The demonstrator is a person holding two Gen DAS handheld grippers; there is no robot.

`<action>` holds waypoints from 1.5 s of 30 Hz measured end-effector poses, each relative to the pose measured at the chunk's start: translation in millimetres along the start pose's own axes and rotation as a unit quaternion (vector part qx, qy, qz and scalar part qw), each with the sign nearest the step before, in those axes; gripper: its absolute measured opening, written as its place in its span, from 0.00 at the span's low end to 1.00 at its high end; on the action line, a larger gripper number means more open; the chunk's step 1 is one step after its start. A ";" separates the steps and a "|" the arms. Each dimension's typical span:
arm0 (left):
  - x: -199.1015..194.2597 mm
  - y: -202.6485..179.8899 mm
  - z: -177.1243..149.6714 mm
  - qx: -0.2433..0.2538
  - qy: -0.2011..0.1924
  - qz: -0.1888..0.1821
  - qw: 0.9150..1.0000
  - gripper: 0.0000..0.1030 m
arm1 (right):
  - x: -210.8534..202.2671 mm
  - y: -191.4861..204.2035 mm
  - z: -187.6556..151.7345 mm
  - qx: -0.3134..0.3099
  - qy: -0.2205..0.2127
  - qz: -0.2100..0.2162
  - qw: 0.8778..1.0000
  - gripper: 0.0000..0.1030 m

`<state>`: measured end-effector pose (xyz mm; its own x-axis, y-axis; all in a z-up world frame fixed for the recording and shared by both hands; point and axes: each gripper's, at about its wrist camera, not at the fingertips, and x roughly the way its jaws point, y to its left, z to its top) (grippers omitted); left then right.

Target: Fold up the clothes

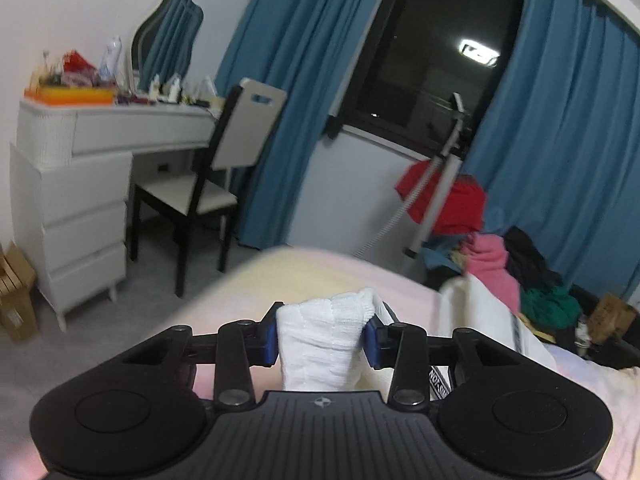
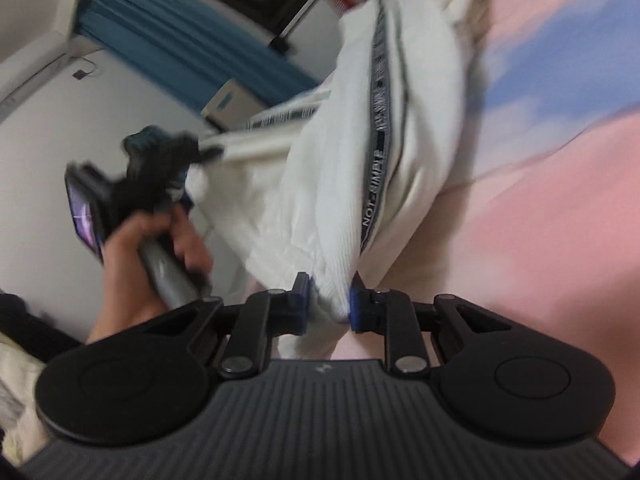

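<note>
A white garment (image 2: pixel 344 184) with a dark lettered stripe hangs lifted over the pink bed sheet (image 2: pixel 540 220). My left gripper (image 1: pixel 322 338) is shut on a bunched white fold of the garment (image 1: pixel 320 340), with both blue pads pressing its sides. My right gripper (image 2: pixel 330 304) is shut on another edge of the same garment, cloth squeezed between its pads. In the right wrist view the left gripper (image 2: pixel 188 164) appears at the left, held by a hand (image 2: pixel 160 236), with the cloth stretched from it.
A pile of coloured clothes (image 1: pixel 500 256) lies at the far right of the bed by blue curtains (image 1: pixel 560 140). A white dresser (image 1: pixel 80 184) and a chair (image 1: pixel 208 184) stand to the left. A cardboard box (image 1: pixel 16 300) sits on the floor.
</note>
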<state>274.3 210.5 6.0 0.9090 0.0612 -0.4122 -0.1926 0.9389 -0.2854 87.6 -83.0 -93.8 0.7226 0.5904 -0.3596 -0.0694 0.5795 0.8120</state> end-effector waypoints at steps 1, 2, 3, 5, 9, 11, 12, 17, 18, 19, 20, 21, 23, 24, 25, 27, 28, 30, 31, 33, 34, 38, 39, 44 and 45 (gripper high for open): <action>7.3 9.5 13.6 0.007 -0.002 0.014 1.000 0.40 | 16.7 10.6 -5.3 0.005 0.005 0.016 1.000 0.21; 14.9 19.1 27.2 0.015 -0.005 0.029 0.999 0.40 | 33.8 21.6 -10.3 0.007 0.010 0.031 0.999 0.21; 22.5 28.7 40.8 0.022 -0.008 0.044 0.999 0.40 | 52.0 33.5 -14.9 0.003 0.016 0.043 0.999 0.21; 42.3 49.9 62.9 0.034 -0.007 0.076 0.997 0.40 | 89.7 55.0 -20.7 -0.004 0.031 0.064 0.997 0.21; 99.7 102.2 78.6 0.025 0.034 0.121 0.992 0.41 | 155.5 83.0 -26.9 -0.013 0.075 0.078 0.994 0.21; 126.3 120.3 72.8 0.013 0.065 0.123 0.990 0.41 | 177.8 91.3 -29.6 -0.029 0.094 0.072 0.993 0.21; 138.2 127.0 69.5 0.009 0.077 0.121 0.990 0.41 | 184.2 95.1 -31.1 -0.044 0.096 0.064 0.992 0.21; 152.6 130.5 54.1 0.027 0.087 0.129 0.987 0.48 | 195.4 104.2 -24.7 -0.093 0.118 0.038 0.988 0.25; 149.7 130.3 51.8 0.029 0.087 0.130 0.987 0.57 | 193.8 106.9 -23.6 -0.098 0.124 0.034 0.987 0.29; 144.7 129.9 50.4 0.029 0.088 0.129 0.987 0.63 | 192.2 109.6 -22.6 -0.103 0.129 0.029 0.986 0.34; 135.4 127.3 49.3 0.033 0.087 0.128 0.987 0.72 | 190.9 111.0 -21.5 -0.107 0.134 0.025 0.985 0.49; 125.8 124.6 48.3 0.037 0.086 0.126 0.988 0.79 | 188.7 108.8 -20.1 -0.110 0.136 0.021 0.984 0.66; 103.7 117.2 47.6 0.043 0.082 0.121 0.988 0.86 | 175.4 105.6 -17.3 -0.115 0.130 0.018 0.985 0.75; 90.9 112.5 48.1 0.045 0.078 0.116 0.989 0.88 | 168.8 111.9 -18.1 -0.124 0.124 0.015 0.984 0.75; 78.1 107.7 48.5 0.048 0.075 0.112 0.990 0.89 | 158.1 115.9 -16.5 -0.137 0.118 0.011 0.984 0.75; 47.0 93.0 45.3 0.049 0.069 0.094 0.992 0.90 | 133.3 122.0 -9.3 -0.158 0.103 0.003 0.982 0.75; 31.3 85.5 43.6 0.050 0.066 0.084 0.993 0.90 | 116.5 122.3 -4.6 -0.170 0.092 -0.001 0.981 0.75; -3.8 64.5 35.8 0.055 0.053 0.061 0.995 0.90 | 80.2 118.5 5.1 -0.197 0.068 -0.014 0.978 0.74; -21.4 53.8 31.8 0.058 0.047 0.048 0.996 0.90 | 61.4 115.4 10.1 -0.210 0.056 -0.022 0.976 0.74; -57.1 28.9 23.0 0.070 0.024 0.035 0.997 0.91 | 24.5 109.6 20.3 -0.237 0.030 -0.038 0.970 0.74; -76.7 17.5 16.0 0.069 0.010 0.032 0.997 0.92 | 8.2 107.7 26.4 -0.248 0.019 -0.046 0.968 0.74; -139.3 -27.0 -9.9 0.088 -0.012 0.017 0.996 0.92 | -56.8 91.8 43.0 -0.295 -0.027 -0.078 0.952 0.74; -153.6 -37.8 -19.4 0.096 -0.017 0.013 0.995 0.92 | -71.8 83.1 47.6 -0.301 -0.037 -0.090 0.949 0.74; -217.2 -75.1 -73.8 0.131 -0.041 -0.017 0.990 0.95 | -117.7 51.2 62.8 -0.334 -0.084 -0.130 0.930 0.74; -229.0 -80.7 -85.5 0.140 -0.048 -0.022 0.989 0.97 | -125.1 45.2 65.8 -0.341 -0.092 -0.136 0.926 0.74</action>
<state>50.1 91.7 49.4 0.9475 0.0374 -0.3175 -0.0545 0.9975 -0.0451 39.3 -167.7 18.1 0.8775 0.3014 -0.3730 -0.2405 0.9495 0.2014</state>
